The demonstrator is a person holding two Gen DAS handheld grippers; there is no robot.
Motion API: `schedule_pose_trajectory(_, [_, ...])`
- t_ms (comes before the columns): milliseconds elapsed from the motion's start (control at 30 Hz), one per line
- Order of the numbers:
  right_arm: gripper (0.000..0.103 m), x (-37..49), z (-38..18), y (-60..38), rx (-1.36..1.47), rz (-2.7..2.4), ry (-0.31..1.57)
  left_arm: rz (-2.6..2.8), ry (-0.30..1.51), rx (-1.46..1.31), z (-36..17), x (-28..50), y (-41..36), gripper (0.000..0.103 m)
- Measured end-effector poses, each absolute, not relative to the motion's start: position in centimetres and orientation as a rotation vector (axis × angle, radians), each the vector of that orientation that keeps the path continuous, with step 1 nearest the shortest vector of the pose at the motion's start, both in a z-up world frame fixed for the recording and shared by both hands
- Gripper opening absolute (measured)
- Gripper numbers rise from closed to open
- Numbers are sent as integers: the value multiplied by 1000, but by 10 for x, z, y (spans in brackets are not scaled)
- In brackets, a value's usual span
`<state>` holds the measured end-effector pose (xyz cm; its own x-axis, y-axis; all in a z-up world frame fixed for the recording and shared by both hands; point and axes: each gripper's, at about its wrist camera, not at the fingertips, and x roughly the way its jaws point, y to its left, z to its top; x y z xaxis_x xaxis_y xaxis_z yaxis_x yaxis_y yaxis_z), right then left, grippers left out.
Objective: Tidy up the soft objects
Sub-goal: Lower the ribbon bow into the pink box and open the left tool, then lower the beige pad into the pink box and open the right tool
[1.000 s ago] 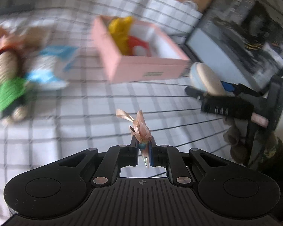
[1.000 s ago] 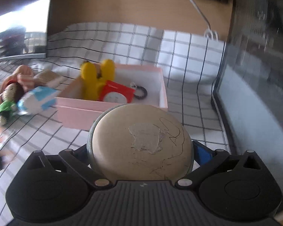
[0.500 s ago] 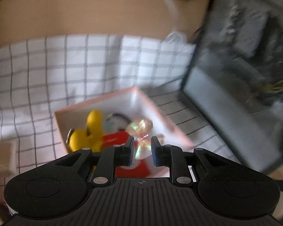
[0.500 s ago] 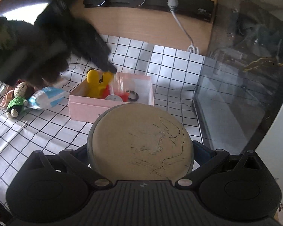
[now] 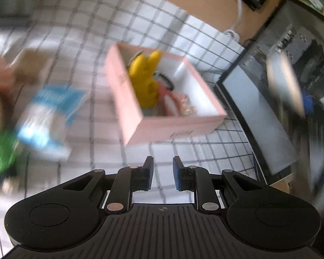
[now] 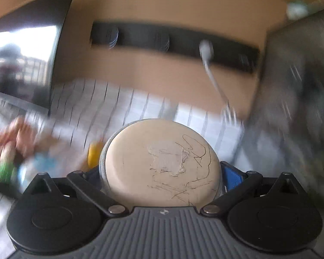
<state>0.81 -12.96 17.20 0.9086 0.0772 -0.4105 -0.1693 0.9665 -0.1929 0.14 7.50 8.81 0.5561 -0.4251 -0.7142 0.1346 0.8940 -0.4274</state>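
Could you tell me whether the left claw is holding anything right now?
No: the left claw is open, only checked cloth visible between its pads.

Motion-smeared at left: blue-and-white packet [image 5: 47, 120], green-clad doll [image 5: 0, 157] cut by frame edge. Right wrist view blurred throughout; pink box hidden behind round beige disc [image 6: 162, 164]; yellow toy [image 6: 94, 153] barely showing.
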Motion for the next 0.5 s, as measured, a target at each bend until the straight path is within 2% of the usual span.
schedule_pose_trajectory(67, [103, 49, 180, -113, -193, 152, 414, -300, 930, -367, 84, -8, 87, 21])
schedule_pose_trajectory(167, [103, 102, 168, -95, -138, 187, 557, -220, 911, -386, 83, -23, 111, 21])
schedule_pose_trajectory(300, [103, 118, 131, -91, -104, 174, 643, -106, 896, -442, 79, -43, 149, 21])
schedule_pose_trajectory(433, [103, 136, 103, -113, 184, 306, 837, -25, 927, -493, 66, -58, 173, 21])
schedule_pose_trajectory(500, [103, 138, 89, -118, 284, 293, 869, -19, 938, -499, 63, -62, 177, 21])
